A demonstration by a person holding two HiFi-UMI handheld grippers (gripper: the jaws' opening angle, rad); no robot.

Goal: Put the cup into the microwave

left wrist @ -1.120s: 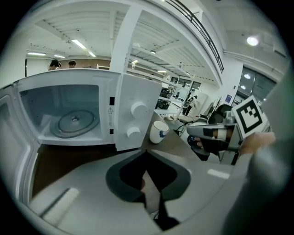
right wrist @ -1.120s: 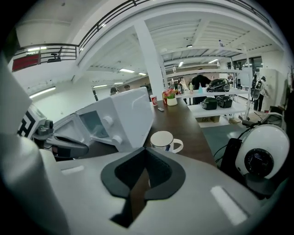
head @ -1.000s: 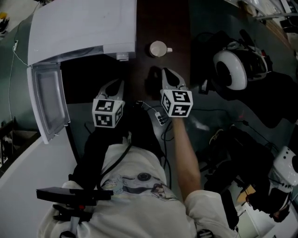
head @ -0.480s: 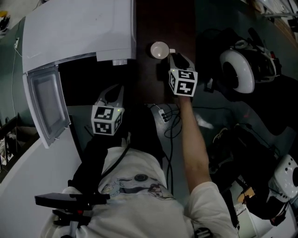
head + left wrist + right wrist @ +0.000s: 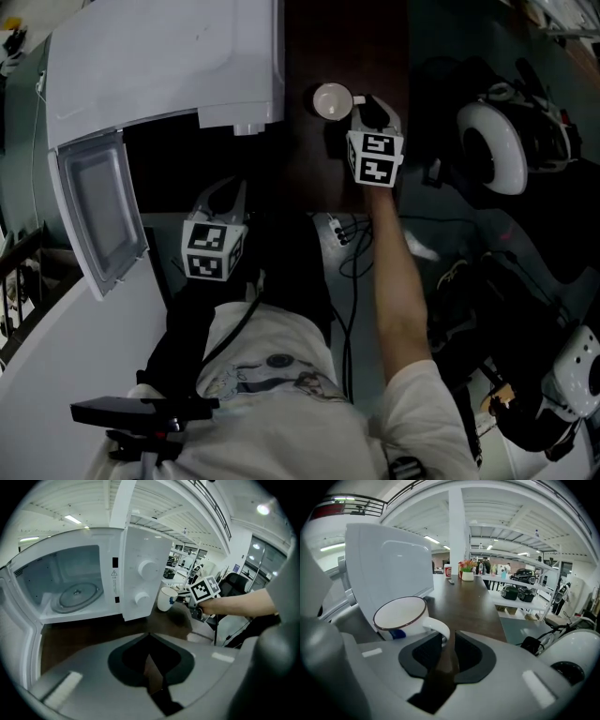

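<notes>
A white cup (image 5: 331, 100) with a dark rim stands on the dark brown table (image 5: 352, 37), just right of the white microwave (image 5: 159, 66). The microwave's door (image 5: 98, 211) hangs open to the left; in the left gripper view its glass turntable (image 5: 75, 595) shows bare. My right gripper (image 5: 367, 103) is at the cup's right side. Its jaws have just been closing, and the cup's handle (image 5: 438, 629) sits at the gap between the fingertips, which still stand apart. My left gripper (image 5: 228, 187) hovers before the microwave's opening, shut and holding nothing.
A white and black helmet-like device (image 5: 492, 145) lies right of the table. A power strip with cables (image 5: 337, 230) sits near the person's body. More helmets are at lower right (image 5: 577, 370). The table stretches on beyond the cup (image 5: 464, 597).
The right gripper has moved forward and up the picture to the cup's handle, and its jaws have opened from shut. The left gripper has barely moved.
</notes>
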